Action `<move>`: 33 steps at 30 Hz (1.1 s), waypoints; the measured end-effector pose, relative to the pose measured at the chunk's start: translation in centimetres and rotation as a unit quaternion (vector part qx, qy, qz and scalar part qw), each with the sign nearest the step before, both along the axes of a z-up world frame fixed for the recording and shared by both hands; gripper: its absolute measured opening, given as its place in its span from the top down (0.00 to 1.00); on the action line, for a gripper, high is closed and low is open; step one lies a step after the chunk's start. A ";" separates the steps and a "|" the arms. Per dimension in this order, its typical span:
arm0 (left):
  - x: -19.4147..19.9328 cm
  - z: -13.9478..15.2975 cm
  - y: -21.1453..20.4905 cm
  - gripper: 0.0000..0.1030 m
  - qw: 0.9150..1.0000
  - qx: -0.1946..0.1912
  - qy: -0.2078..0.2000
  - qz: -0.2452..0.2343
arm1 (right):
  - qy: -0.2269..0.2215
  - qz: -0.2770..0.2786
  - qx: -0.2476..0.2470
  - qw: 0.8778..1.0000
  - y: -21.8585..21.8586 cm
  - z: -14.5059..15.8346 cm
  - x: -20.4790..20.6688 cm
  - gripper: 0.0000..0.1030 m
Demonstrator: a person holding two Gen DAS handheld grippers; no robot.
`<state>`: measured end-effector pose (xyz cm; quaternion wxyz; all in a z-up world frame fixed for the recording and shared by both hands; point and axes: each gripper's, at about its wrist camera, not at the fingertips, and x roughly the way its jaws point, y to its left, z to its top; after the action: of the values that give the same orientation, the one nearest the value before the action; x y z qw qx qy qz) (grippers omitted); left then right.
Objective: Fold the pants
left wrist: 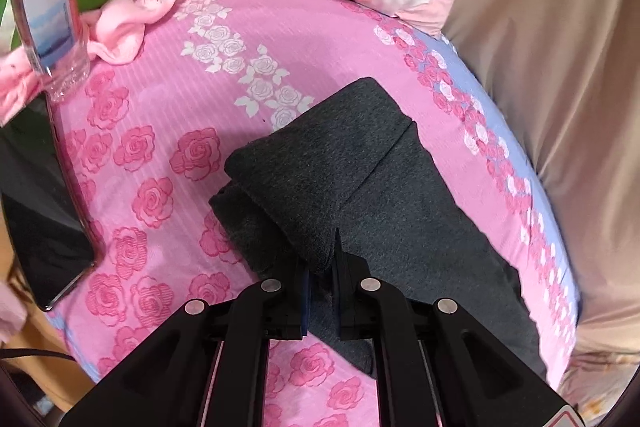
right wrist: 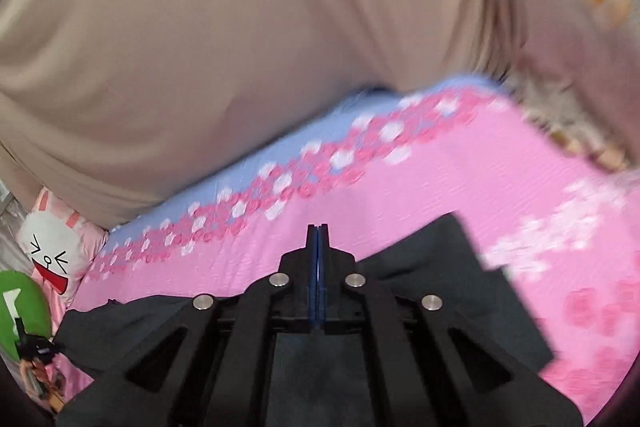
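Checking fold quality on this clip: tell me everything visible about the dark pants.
The pants are dark charcoal, a soft knit-looking fabric, lying partly folded on the pink rose-print bedsheet. One layer is doubled back over the rest, leaving a rounded fold edge toward the pillow. The left tool is shut on a bunched fold of them. In the right wrist view they lie spread beneath the shut, empty right tool.
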<state>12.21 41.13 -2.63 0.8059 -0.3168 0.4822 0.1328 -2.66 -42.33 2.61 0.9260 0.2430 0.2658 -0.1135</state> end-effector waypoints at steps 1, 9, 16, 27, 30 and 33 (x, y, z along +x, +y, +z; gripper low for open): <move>0.1 -0.2 0.0 0.93 1.000 0.002 0.004 -0.002 | 0.023 0.001 -0.001 1.000 -0.6 -1.0 -0.7 0.98; 1.1 -1.7 -0.8 0.93 0.999 0.033 0.037 0.014 | 0.097 0.030 0.110 0.989 -0.3 -5.9 3.7 0.26; 0.8 -1.5 -0.7 0.91 0.998 0.037 0.040 0.010 | 0.198 -0.005 0.116 0.973 0.8 -8.7 13.0 0.29; 0.0 -1.5 0.4 0.90 1.000 0.006 0.026 0.006 | 0.032 -0.005 0.060 0.998 1.0 -3.1 -0.4 1.00; -0.3 -1.9 0.6 0.89 1.000 0.003 0.031 0.004 | 0.075 -0.017 0.055 0.995 -0.3 -7.0 -4.3 0.98; -0.1 -2.1 0.3 0.89 0.999 0.009 0.036 0.005 | 0.131 -0.030 0.122 0.983 -2.5 -12.1 -5.7 0.96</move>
<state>12.07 41.45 -4.69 0.7905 -0.3068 0.5076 0.1528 -8.36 -44.87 -9.52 0.8427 0.3454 0.3890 -0.1390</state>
